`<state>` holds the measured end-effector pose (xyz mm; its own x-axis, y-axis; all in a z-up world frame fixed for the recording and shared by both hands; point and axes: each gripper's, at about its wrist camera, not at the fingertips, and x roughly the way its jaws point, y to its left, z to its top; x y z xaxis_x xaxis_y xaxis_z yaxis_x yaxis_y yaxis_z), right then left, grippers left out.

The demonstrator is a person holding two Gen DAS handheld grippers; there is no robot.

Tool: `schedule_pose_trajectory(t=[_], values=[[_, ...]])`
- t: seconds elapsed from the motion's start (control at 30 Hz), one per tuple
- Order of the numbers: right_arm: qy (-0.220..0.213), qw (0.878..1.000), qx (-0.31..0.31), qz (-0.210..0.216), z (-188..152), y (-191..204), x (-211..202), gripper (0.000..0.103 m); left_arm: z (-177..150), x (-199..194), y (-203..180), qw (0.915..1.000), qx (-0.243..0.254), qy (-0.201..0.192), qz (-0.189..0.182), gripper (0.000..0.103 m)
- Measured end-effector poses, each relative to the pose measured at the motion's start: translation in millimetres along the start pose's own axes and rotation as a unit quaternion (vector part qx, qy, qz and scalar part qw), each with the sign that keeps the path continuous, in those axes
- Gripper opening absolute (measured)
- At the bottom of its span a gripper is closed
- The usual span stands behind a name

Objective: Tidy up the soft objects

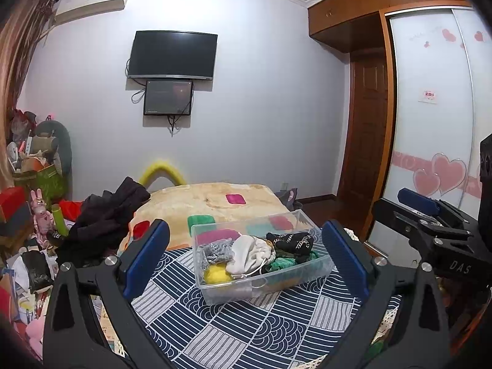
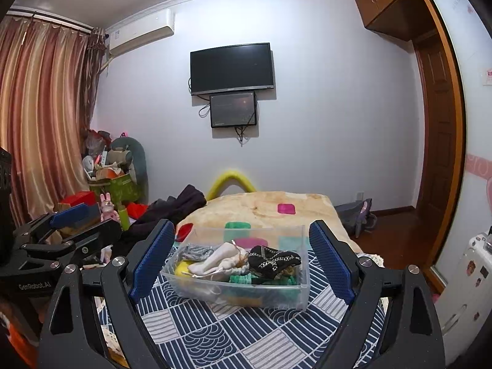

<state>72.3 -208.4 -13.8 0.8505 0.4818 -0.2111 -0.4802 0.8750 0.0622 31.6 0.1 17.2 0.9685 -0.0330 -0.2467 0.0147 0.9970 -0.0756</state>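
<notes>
On the navy patterned cloth (image 1: pixel 246 332) ahead of me, the clear plastic bin (image 1: pixel 261 286) sits full of soft items, its long axis running left-near to right-far in the left wrist view. Both my left gripper (image 1: pixel 246 261) and right gripper (image 2: pixel 243 264) are spread wide, holding nothing. I read "GenRobot.AI" on the left gripper's body in the right wrist view and "DAS" on the right gripper's.

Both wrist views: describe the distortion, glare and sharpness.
Left wrist view: strong fisheye bends the wardrobe door and ceiling line, dark vignette fills the corners, the clear plastic bin stays sharp, and the wall is blown out above the television. Right wrist view: the same barrel curve bows the curtain and door frame, the bin is crisp, light even, shadows soft.
</notes>
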Motion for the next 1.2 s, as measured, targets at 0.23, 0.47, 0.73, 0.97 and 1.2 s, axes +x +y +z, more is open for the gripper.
schedule_pose_trajectory(t=[0.23,0.47,0.73,0.97,1.2], values=[[-0.001,1.0,0.001,-0.001,2.6,0.8,-2.4,0.088,0.1,-1.3,-2.3,1.0,0.003,-0.003,0.001,0.101],[-0.002,1.0,0.001,-0.001,4.4,1.8,-4.7,0.088,0.5,-2.4,-2.4,1.0,0.002,-0.003,-0.002,0.101],[-0.002,1.0,0.001,0.0,5.0,1.9,-4.9,0.088,3.0,-1.9,1.0,1.0,-0.006,-0.001,-0.003,0.102],[-0.002,1.0,0.002,0.0,6.1,2.2,-5.7,0.088,2.7,-1.8,2.2,1.0,-0.006,-0.003,-0.002,0.102],[-0.002,1.0,0.002,0.001,5.0,2.2,-5.3,0.088,1.3,-2.2,0.8,1.0,-0.003,-0.005,-0.005,0.102]])
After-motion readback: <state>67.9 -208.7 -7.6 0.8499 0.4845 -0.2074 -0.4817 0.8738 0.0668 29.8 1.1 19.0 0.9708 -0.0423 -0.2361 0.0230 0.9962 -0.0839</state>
